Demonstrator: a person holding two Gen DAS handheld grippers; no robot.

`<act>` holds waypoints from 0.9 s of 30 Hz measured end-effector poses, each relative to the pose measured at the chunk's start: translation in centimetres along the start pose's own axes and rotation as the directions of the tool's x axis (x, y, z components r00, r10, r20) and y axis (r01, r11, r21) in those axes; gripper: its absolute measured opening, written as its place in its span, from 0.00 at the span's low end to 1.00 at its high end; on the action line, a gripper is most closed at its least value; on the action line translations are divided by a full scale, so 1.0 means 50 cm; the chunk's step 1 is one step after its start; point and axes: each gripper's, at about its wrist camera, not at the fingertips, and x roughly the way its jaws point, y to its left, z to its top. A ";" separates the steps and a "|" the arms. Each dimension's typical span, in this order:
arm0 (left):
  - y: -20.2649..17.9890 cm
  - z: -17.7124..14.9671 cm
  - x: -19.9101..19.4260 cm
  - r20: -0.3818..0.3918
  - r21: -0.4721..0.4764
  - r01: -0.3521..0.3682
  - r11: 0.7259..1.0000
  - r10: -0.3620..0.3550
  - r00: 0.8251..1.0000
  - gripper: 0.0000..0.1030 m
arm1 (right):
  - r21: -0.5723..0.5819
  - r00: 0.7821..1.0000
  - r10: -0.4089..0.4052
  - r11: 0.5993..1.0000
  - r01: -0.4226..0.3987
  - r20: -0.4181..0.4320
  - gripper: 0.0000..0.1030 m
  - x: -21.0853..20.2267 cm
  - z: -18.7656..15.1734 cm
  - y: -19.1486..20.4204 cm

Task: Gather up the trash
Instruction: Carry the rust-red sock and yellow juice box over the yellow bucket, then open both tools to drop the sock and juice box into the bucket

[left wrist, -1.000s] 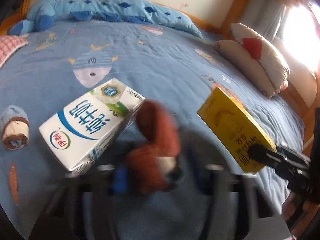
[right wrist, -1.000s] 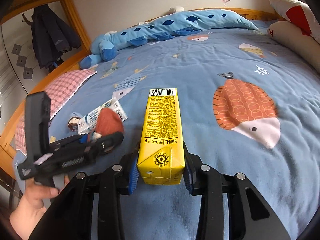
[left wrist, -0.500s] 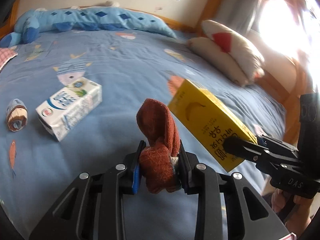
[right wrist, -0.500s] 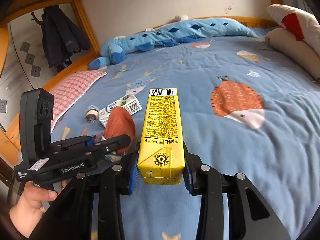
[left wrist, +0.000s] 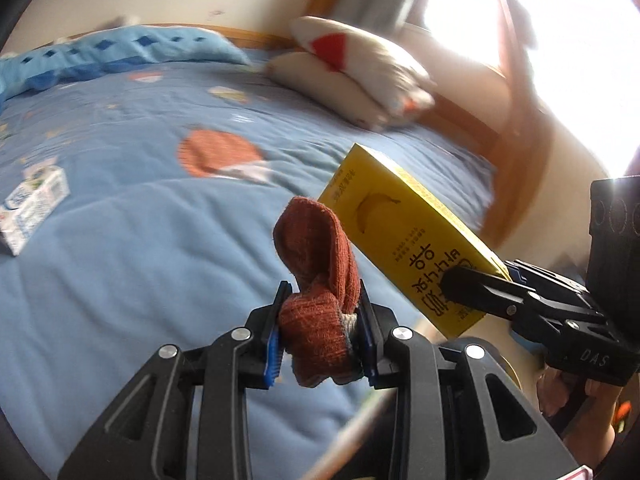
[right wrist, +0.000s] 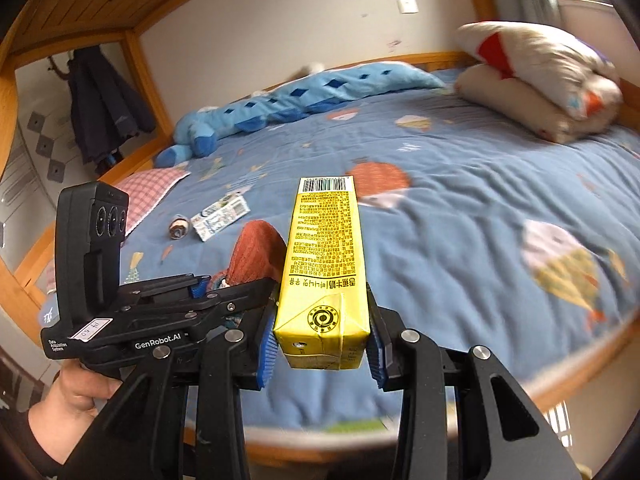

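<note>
My left gripper (left wrist: pixel 320 322) is shut on a rust-red sock (left wrist: pixel 320 264) and holds it above the blue bed. The sock also shows in the right wrist view (right wrist: pixel 256 254). My right gripper (right wrist: pixel 322 344) is shut on a yellow banana-milk carton (right wrist: pixel 326 264), held lengthwise above the bed's front edge; the carton shows in the left wrist view (left wrist: pixel 404 240) just right of the sock. A white milk carton (right wrist: pixel 220 217) and a small rolled wrapper (right wrist: pixel 178 227) lie on the bed far left. The white carton shows at the left edge of the left wrist view (left wrist: pixel 32 204).
The bed has a blue patterned quilt (right wrist: pixel 460 208) and a wooden frame (right wrist: pixel 580 376). Stacked pillows (right wrist: pixel 536 84) lie at the far right, a blue plush (right wrist: pixel 288 104) along the back, a pink checked pillow (right wrist: pixel 148 188) at the left. A bright window (left wrist: pixel 560 60) is on the right.
Both grippers have drawn back from the bed and swung right, each still holding its item. The white carton on the bed now looks smaller and farther left.
</note>
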 end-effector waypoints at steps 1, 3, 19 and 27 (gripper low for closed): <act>-0.017 -0.004 0.004 -0.007 0.013 0.015 1.000 -0.015 1.000 0.30 | 0.017 1.000 -0.020 1.000 0.020 0.008 0.35 -0.023 -0.015 -0.015; -0.060 -0.016 0.017 -0.026 0.041 0.048 0.998 -0.047 0.999 0.30 | 0.043 0.998 -0.053 0.998 0.053 0.016 0.35 -0.058 -0.037 -0.036; -0.417 -0.159 0.125 -0.269 0.313 0.333 0.889 -0.254 0.929 0.31 | 0.285 0.927 -0.375 0.889 0.357 0.009 0.35 -0.357 -0.277 -0.192; -0.531 -0.239 0.186 -0.406 0.336 0.437 0.834 -0.290 0.867 0.31 | 0.333 0.875 -0.476 0.813 0.478 -0.093 0.35 -0.434 -0.391 -0.238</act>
